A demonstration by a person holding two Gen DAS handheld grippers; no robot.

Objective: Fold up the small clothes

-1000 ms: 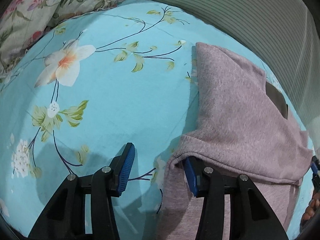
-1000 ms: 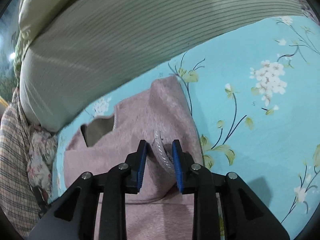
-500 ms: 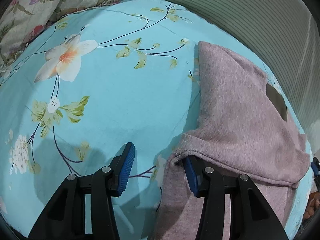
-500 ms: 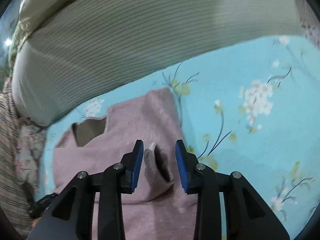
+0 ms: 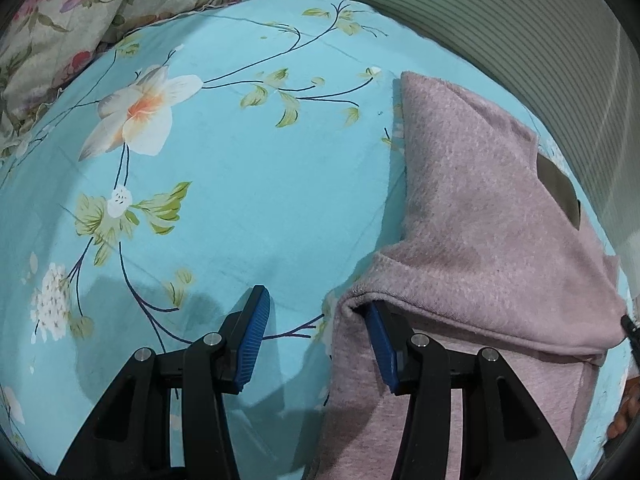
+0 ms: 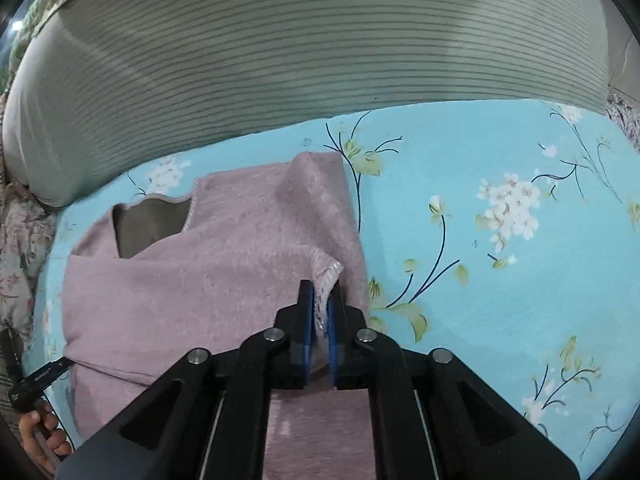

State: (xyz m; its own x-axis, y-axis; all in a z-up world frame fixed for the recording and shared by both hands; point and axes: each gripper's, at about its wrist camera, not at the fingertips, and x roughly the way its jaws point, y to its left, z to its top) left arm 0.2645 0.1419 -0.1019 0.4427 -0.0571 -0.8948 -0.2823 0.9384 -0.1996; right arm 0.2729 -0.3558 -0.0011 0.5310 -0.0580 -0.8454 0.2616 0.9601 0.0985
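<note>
Here the right tool (image 6: 320, 312), its jaws just closing, pinches the pink garment's (image 6: 208, 280) folded edge; the left tool (image 5: 316, 320) gapes half-wide, one finger under the hem, on a turquoise floral bed (image 5: 240, 184) whose left side is bare, striped cushion (image 6: 304, 48) behind.

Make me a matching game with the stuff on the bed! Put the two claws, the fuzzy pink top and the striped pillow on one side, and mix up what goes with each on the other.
Things:
1. left claw
2. right claw
3. fuzzy pink knitted top
4. grey-green striped pillow

Descriptions:
A. pinched shut on a cuff
B. lying partly folded on the blue flowered sheet
C. open, one pad tucked under a fold
D. along the far edge of the bed

Pairs: 1-C, 2-A, 3-B, 4-D
</note>
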